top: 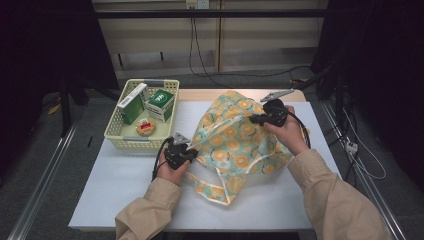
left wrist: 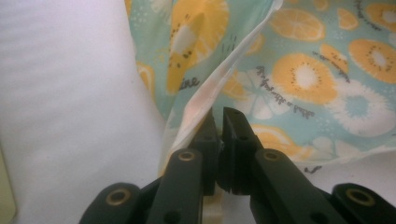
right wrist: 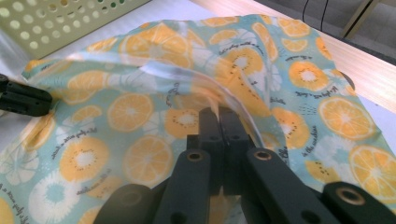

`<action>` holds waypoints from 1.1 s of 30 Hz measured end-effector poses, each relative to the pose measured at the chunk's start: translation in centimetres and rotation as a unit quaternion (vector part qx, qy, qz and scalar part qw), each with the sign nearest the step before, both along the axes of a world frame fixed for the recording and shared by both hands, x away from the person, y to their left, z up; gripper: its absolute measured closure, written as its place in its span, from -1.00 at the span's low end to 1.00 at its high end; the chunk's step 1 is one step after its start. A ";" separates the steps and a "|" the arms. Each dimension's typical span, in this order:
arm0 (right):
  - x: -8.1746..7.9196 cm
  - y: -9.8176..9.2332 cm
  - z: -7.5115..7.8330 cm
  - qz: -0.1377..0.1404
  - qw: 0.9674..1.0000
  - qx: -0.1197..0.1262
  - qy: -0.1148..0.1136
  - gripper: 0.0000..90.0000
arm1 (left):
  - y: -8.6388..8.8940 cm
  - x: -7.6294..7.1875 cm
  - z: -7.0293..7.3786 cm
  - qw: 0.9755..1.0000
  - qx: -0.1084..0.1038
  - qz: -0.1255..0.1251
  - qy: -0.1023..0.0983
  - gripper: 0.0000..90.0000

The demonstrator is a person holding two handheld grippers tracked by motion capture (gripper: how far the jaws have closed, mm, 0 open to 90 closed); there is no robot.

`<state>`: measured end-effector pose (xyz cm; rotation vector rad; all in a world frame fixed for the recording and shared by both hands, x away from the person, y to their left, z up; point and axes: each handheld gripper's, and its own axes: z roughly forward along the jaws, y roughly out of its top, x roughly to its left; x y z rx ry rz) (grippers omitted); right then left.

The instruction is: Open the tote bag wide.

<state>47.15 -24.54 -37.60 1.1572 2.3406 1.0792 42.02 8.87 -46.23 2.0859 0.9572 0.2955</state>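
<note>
The fabric bag (top: 235, 142), teal with an orange-slice print and pale trim, lay crumpled at the centre of the high view on the white table (top: 125, 195), its straps trailing toward the lower middle of the frame.

Your left gripper (top: 192, 152) sat at the bag's left edge, just left of centre in the high view. In the left gripper view its jaws stood nearly together, with the bag's pale trimmed edge (left wrist: 219, 84) running down into the narrow slot between them; they were clamped on that edge. Your left hand (top: 172, 172) wrapped the gripper body from below.

Your right gripper (top: 255, 119) was at the upper right of the bag in the high view, pointing left across the cloth. In the right gripper view its jaws were pressed together, pinching a raised fold of the bag (right wrist: 224, 100) at the trim; the fabric rose into a ridge toward the jaw tips. Your left gripper (right wrist: 23, 100) showed at the left edge of that view, at the far side of the cloth.

The pale yellow basket (top: 116, 135) stood at the upper left of the table, close to the bag, holding two green-and-white boxes (top: 150, 102) and a small round item (top: 145, 126).
</note>
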 end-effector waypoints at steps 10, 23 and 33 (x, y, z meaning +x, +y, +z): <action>-0.3 2.5 -0.3 0.029 1.000 -0.005 0.003 1.00 | -0.4 0.5 2.9 0.999 -0.043 -0.006 -0.032 0.76; -0.4 3.6 -0.8 0.038 0.999 -0.001 0.011 1.00 | 0.4 0.5 6.1 0.997 -0.073 0.003 -0.018 -0.37; 0.3 3.8 -0.4 0.034 0.999 0.004 0.012 1.00 | 2.1 0.3 9.4 0.997 -0.067 -0.023 -0.038 -0.70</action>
